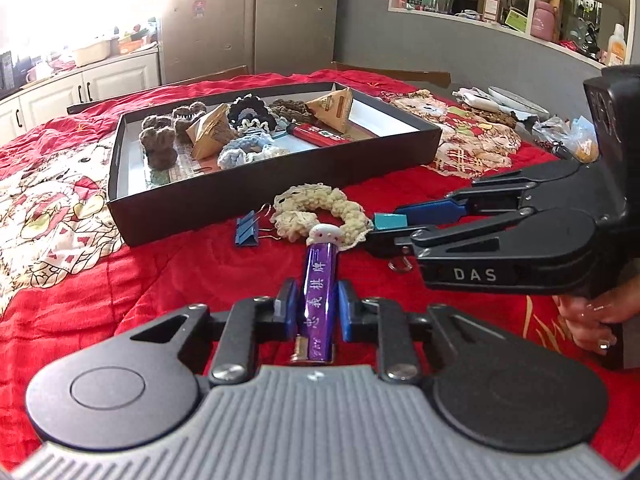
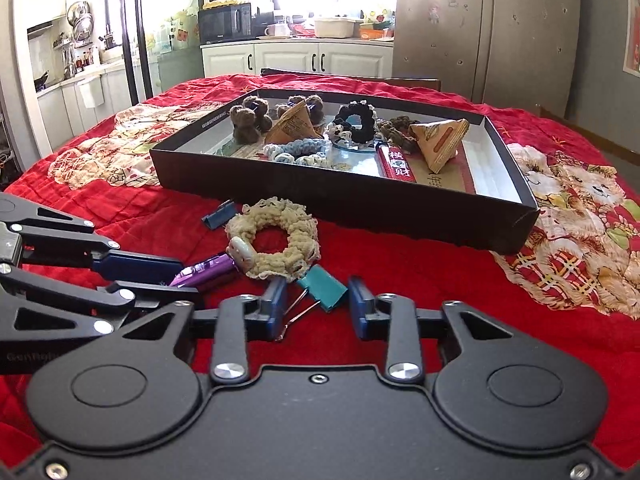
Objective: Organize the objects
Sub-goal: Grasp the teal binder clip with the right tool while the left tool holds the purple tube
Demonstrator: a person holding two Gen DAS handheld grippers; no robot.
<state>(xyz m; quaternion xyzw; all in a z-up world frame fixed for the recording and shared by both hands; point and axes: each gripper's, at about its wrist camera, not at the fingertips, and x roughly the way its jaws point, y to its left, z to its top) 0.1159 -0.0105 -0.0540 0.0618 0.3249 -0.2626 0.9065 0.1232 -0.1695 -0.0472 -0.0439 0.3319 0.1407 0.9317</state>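
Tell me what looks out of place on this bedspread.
Four small items lie outside the black box, loose on the red bedspread: a cream scrunchie, a teal binder clip, a blue binder clip, and a purple lighter clamped in the left hand-held gripper.
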